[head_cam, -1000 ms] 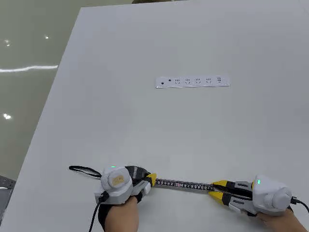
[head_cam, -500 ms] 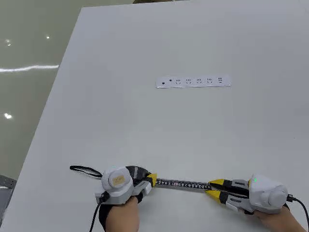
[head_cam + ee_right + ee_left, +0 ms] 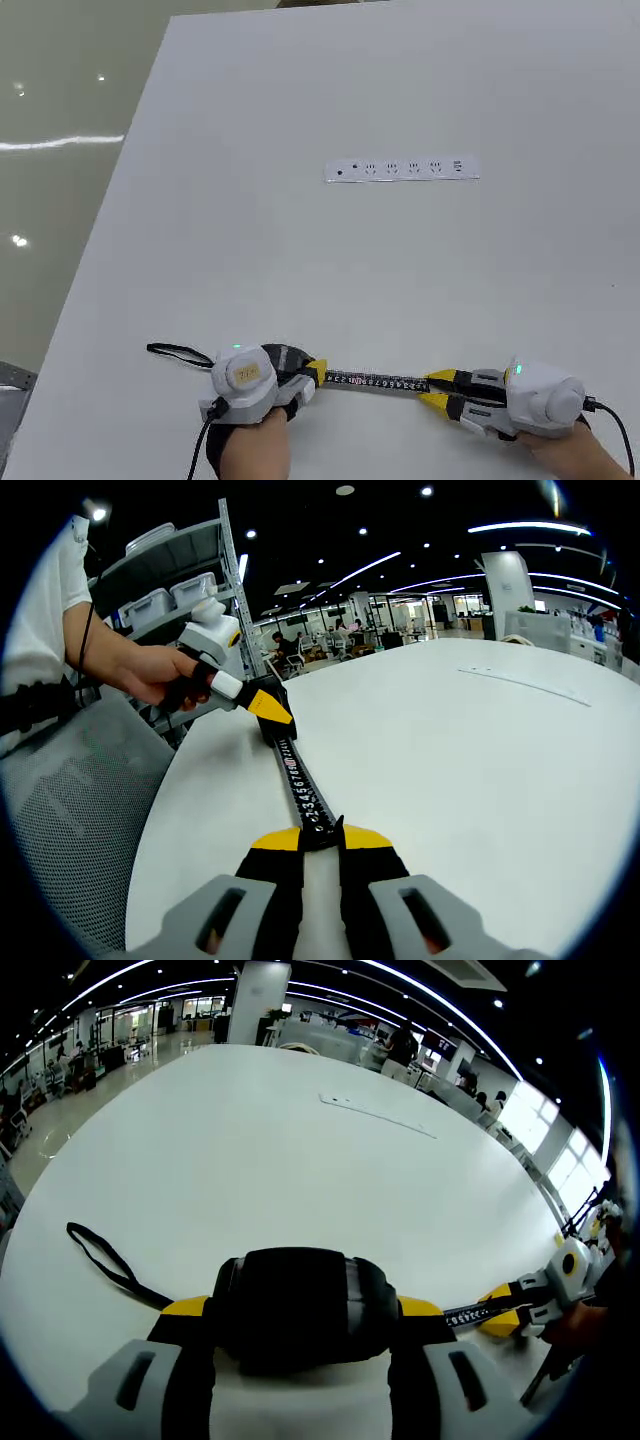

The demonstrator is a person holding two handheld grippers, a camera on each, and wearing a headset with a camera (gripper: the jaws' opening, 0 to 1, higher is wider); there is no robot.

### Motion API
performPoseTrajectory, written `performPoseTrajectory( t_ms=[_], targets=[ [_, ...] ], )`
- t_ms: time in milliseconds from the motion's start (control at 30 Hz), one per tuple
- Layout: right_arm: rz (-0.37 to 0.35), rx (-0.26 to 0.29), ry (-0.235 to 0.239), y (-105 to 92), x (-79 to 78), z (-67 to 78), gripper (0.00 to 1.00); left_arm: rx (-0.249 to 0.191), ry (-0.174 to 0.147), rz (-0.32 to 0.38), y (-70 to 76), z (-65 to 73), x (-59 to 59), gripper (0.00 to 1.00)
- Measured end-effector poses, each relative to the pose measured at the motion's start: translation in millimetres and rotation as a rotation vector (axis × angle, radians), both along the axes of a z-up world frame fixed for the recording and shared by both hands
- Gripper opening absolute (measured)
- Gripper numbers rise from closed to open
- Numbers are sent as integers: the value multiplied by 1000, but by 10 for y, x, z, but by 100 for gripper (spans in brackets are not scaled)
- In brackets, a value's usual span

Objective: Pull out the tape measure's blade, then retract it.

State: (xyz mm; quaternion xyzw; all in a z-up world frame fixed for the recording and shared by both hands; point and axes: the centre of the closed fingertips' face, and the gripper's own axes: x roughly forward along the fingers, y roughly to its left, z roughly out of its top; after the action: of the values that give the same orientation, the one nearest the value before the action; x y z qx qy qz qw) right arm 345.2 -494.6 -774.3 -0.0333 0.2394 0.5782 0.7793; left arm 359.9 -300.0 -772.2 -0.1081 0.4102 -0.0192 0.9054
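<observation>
A black tape measure case (image 3: pixel 287 362) (image 3: pixel 300 1300) lies near the white table's front edge, with my left gripper (image 3: pixel 305 378) (image 3: pixel 302 1310) shut on it. Its wrist strap (image 3: pixel 175 352) (image 3: pixel 103 1257) trails off to the left. The blade (image 3: pixel 375 381) (image 3: pixel 298 780) runs out to the right, flat over the table. My right gripper (image 3: pixel 432 389) (image 3: pixel 320 835) is shut on the blade's free end. In the right gripper view the left gripper (image 3: pixel 262 708) and the hand holding it sit at the blade's far end.
A white power strip (image 3: pixel 402 169) (image 3: pixel 375 1112) (image 3: pixel 525 682) lies flat in the middle of the table (image 3: pixel 300 250). The table's left edge runs along a glossy floor (image 3: pixel 60 150). Cables trail from both grippers toward the person.
My right gripper has slid left toward the case with the blade's end, so the exposed blade is shorter. The left gripper and case have held still.
</observation>
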Motion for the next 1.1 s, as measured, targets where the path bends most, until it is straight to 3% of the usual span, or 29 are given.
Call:
performPoseTrajectory(
  t_ms=[1100],
  targets=[
    [44,17,8,324,8,-16,11,-3,11,-4,-6,-1,-1,69]
  ],
)
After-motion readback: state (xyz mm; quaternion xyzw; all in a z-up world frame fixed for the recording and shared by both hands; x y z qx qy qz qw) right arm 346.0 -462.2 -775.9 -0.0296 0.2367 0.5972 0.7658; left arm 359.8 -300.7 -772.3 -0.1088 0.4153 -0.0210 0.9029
